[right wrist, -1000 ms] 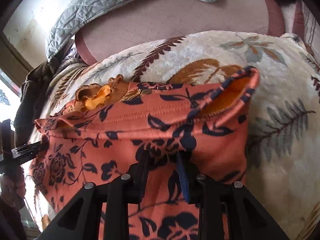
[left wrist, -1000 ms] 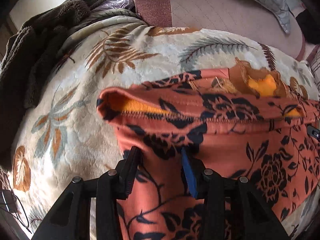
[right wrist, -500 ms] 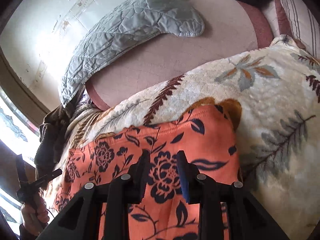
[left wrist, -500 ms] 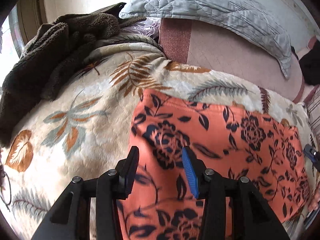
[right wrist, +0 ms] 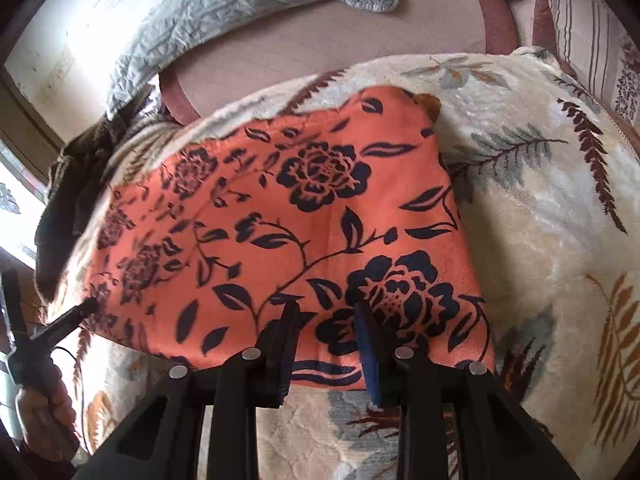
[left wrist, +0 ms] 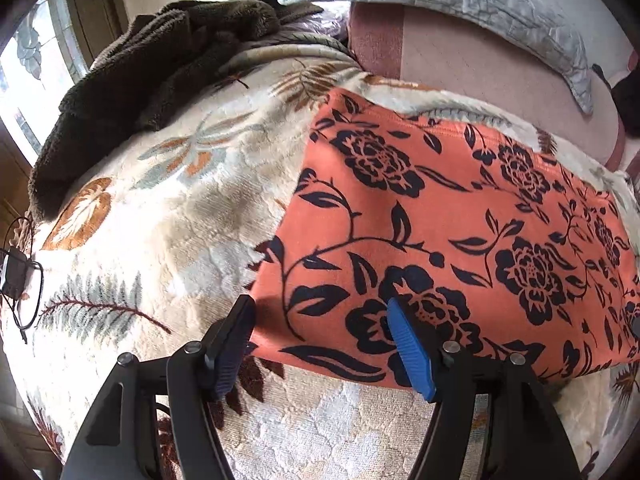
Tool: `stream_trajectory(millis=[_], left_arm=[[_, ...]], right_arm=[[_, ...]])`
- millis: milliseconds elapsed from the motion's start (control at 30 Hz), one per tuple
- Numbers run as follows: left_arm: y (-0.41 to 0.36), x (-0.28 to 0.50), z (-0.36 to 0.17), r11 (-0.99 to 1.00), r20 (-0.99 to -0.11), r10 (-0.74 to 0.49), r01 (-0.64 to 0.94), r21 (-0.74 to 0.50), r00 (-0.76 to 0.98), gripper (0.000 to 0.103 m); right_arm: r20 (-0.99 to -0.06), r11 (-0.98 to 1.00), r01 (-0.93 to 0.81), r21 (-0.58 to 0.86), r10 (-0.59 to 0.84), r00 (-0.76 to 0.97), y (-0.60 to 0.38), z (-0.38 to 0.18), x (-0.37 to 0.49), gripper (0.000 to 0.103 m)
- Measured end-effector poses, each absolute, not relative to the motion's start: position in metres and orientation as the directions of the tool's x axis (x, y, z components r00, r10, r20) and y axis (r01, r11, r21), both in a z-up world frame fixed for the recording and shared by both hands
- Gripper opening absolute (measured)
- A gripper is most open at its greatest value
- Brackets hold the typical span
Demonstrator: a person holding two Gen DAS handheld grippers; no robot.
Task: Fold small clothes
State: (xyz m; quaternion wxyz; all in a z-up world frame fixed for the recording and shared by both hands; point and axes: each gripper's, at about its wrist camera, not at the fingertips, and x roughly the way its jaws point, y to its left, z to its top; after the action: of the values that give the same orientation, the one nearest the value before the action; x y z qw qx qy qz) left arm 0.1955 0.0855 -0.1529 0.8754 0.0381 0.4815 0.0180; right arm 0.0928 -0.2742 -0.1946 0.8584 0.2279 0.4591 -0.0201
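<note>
The left gripper [left wrist: 324, 344] has its jaws wide apart and holds nothing. The right gripper [right wrist: 326, 344] has its jaws narrower, with a gap, also empty. Both hang just past the near edge of the orange flowered cloth [left wrist: 460, 232], which lies flat at 12 o'clock from each. Its long side runs from 9 to 3 o'clock, one gripper near each end. It rests on the leaf-print blanket [left wrist: 160, 220] on the bed.
</note>
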Motion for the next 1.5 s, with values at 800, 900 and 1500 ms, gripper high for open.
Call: stream_trajectory(millis=[800,900,1500], left_arm=[[0.037,0.196,-0.175,0.968,-0.844,0.104,0.142,0.208,0.527,0.080],[0.034,0.197,-0.172,0.962,-0.833,0.117,0.145,0.230,0.541,0.082],[0.037,0.200,-0.178,0.968,-0.826,0.111,0.127,0.216,0.553,0.089]], right_arm=[[-0.803,0.914,-0.026,0.405,0.370,0.468,-0.163,-0.210,0.138,0.033],[-0.766,0.888,-0.010,0.459,0.401,0.502,-0.178,-0.200,0.134,0.033],[-0.829,0.837,0.433,0.335,0.044,0.557,-0.306,-0.203,0.128,0.032]])
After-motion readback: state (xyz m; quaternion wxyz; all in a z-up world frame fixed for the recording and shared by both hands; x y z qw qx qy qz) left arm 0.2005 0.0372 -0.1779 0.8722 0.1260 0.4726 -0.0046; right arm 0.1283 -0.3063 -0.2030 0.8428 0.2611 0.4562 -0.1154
